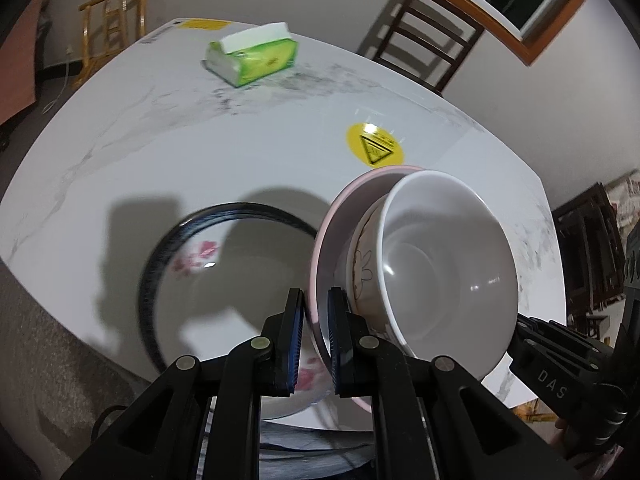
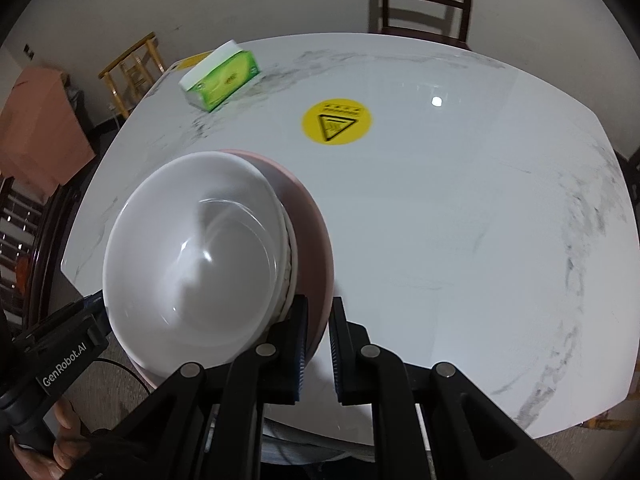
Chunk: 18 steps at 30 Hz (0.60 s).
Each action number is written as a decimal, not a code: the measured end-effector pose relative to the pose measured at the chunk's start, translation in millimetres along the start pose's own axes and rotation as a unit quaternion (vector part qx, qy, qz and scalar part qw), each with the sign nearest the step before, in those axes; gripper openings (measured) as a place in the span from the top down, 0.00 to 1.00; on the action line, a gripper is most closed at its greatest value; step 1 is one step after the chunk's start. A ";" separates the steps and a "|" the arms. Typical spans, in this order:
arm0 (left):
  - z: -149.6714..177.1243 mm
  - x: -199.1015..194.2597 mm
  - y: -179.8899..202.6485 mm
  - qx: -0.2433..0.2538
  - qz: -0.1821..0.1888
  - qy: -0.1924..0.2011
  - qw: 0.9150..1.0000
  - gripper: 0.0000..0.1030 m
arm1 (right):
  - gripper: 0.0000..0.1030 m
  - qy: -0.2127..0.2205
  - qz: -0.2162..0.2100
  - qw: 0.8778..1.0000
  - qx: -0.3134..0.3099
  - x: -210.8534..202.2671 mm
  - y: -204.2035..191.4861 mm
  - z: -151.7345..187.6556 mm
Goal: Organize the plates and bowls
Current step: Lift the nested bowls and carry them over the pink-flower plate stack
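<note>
Both grippers pinch the rim of one pink plate [image 1: 326, 248], the left gripper [image 1: 314, 344] on one side and the right gripper [image 2: 318, 346] on the other. A white bowl [image 2: 188, 256] sits on the plate, held above the bench [image 2: 440, 220]. A flowered plate [image 1: 224, 264] lies below.

A pink plate [image 1: 326, 240] is tilting in the air, carrying a rabbit-patterned bowl [image 1: 362, 264] nested under a white bowl [image 1: 444, 264]. A black-rimmed floral plate [image 1: 224, 264] is lying flat on the table [image 1: 200, 140].
</note>
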<state>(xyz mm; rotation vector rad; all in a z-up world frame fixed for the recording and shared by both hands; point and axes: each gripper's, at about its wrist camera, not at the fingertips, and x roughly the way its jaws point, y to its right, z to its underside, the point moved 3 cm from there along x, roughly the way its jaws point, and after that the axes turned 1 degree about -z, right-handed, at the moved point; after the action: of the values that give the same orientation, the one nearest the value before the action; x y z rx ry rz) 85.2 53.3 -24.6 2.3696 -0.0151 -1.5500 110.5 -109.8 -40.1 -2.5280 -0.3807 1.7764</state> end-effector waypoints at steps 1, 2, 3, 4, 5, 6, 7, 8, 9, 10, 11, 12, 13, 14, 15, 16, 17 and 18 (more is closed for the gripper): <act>-0.2 -1.3 -6.0 -0.003 -0.003 0.001 1.000 0.92 | 0.89 -0.002 -0.001 1.000 -0.003 2.0 -5.2 -0.3; -0.1 -2.4 -11.0 -0.006 -0.005 0.002 1.000 0.92 | 0.89 -0.004 -0.003 1.000 -0.005 4.3 -10.2 -0.5; -0.5 -3.1 -16.1 -0.009 -0.008 0.003 1.000 0.92 | 0.89 -0.007 -0.005 1.000 -0.008 6.4 -14.3 -0.7; -0.5 -4.1 -21.9 -0.012 -0.010 0.004 1.000 0.92 | 0.89 -0.010 -0.007 1.000 -0.011 9.2 -19.3 -0.7; -0.4 -4.7 -28.1 -0.016 -0.012 0.003 1.000 0.92 | 0.89 -0.012 -0.009 1.000 -0.012 11.6 -23.4 -0.5; 0.2 -5.1 -31.8 -0.019 -0.013 0.003 1.000 0.92 | 0.89 -0.014 -0.011 1.000 -0.014 13.7 -27.5 -0.1; 0.4 -5.3 -37.2 -0.022 -0.015 0.003 1.000 0.92 | 0.89 -0.017 -0.011 1.000 -0.017 16.4 -32.9 0.3; 0.5 -5.4 -41.4 -0.024 -0.017 0.003 1.000 0.92 | 0.89 -0.019 -0.012 1.000 -0.019 18.5 -36.6 0.1; 1.1 -6.0 -47.2 -0.029 -0.019 0.003 0.999 0.92 | 0.89 -0.021 -0.012 0.999 -0.022 21.0 -41.0 0.2; 1.5 -6.2 -50.4 -0.031 -0.020 0.003 0.999 0.92 | 0.89 -0.023 -0.013 0.999 -0.024 23.6 -45.1 0.5; 2.1 -6.5 -54.9 -0.033 -0.022 0.004 0.999 0.92 | 0.89 -0.025 -0.014 0.999 -0.025 25.7 -48.2 0.8; 2.4 -6.6 -58.6 -0.035 -0.023 0.004 0.999 0.92 | 0.89 -0.027 -0.015 0.999 -0.026 27.6 -51.4 1.2; 3.2 -6.6 -62.4 -0.037 -0.024 0.003 0.999 0.92 | 0.89 -0.029 -0.015 0.999 -0.027 30.0 -54.5 1.1; 3.8 -6.4 -65.5 -0.039 -0.025 0.003 0.999 0.92 | 0.89 -0.030 -0.016 0.999 -0.028 31.5 -56.8 1.4; 4.4 -5.9 -68.8 -0.041 -0.025 0.002 0.999 0.92 | 0.89 -0.032 -0.016 0.999 -0.029 33.3 -59.3 2.0; 5.2 -5.3 -72.2 -0.044 -0.026 0.000 0.999 0.92 | 0.89 -0.034 -0.016 0.999 -0.029 35.3 -61.4 2.1; 5.6 -4.6 -74.6 -0.045 -0.027 -0.001 0.999 0.92 | 0.89 -0.036 -0.016 0.999 -0.031 37.0 -63.4 2.5; 6.2 -3.9 -76.3 -0.045 -0.027 -0.002 0.999 0.93 | 0.89 -0.037 -0.016 0.999 -0.031 38.9 -65.0 2.7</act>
<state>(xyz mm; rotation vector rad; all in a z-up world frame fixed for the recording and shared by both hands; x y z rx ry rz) 65.9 125.1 -43.3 2.3147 0.1177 -1.5457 108.6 -38.7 -66.4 -2.4855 -0.4842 1.8800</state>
